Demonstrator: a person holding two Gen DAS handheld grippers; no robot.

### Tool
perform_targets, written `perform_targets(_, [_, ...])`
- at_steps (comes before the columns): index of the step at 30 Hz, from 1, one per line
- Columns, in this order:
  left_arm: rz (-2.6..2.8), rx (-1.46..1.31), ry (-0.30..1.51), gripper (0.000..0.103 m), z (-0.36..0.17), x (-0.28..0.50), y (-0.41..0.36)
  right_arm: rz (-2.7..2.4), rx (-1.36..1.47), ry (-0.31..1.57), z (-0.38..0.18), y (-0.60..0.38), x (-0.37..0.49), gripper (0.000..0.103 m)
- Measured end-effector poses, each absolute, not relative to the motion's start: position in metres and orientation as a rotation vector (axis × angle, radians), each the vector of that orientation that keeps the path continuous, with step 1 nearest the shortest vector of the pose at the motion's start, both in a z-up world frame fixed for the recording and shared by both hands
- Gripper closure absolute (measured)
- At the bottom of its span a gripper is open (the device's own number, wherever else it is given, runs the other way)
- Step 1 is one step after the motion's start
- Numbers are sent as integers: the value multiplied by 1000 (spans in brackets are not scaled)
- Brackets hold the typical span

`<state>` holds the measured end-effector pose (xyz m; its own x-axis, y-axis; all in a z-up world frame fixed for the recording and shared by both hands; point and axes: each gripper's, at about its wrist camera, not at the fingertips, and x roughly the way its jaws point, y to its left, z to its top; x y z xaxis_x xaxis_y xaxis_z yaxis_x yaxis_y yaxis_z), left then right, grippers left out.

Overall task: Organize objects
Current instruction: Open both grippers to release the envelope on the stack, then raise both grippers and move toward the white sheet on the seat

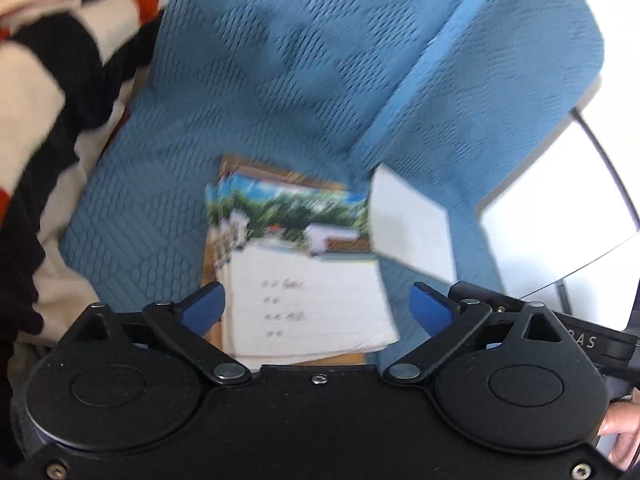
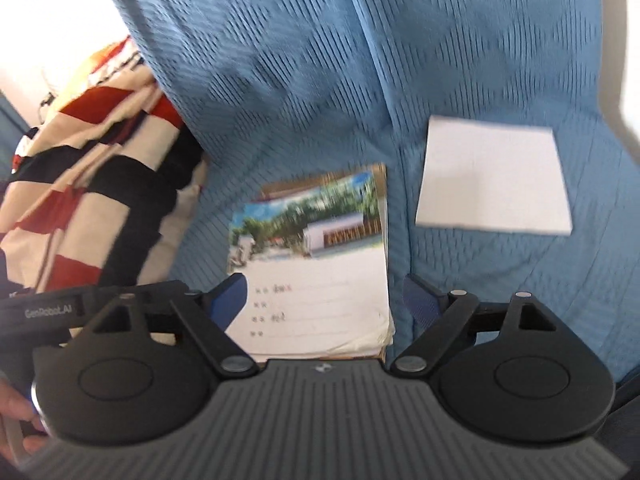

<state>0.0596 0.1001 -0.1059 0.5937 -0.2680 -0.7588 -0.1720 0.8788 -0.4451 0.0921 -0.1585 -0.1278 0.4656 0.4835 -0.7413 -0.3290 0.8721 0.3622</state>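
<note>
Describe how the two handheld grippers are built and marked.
Both are matte black, with two round housings, riveted linkage bars and blue fingers. The left gripper has a smooth body; the right gripper has a grey ribbed top, and white "GenRobot.AI" lettering shows on a black bar beside it. No sleeves or cables are visible.

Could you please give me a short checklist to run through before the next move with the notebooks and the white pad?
1. Left gripper open, nothing held: ok.
2. Right gripper open, nothing held: ok.
3. Notebook stack resting on the blue cover: ok.
4. Stack edges squared: not ok, covers fan out at the left.
5. White pad joined to the stack: not ok, it lies apart.
6. Image sharp enough to read the labels: not ok.
</note>
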Motion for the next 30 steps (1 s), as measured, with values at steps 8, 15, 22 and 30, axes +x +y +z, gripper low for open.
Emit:
perform_targets(8, [-90, -427, 792, 1, -44, 38, 73, 518, 155, 847, -79, -181, 66, 16])
perform_targets(15, [-176, -373, 749, 1, -21, 21, 34, 460, 133, 762, -54, -208, 42, 16])
perform_targets(22, [-188, -379, 749, 1, -25, 15, 3, 407, 130, 745, -51, -237, 23, 16])
perform_targets(30, [-196, -382, 744, 1, -38, 7, -25, 358, 169, 765, -63, -266, 5, 16])
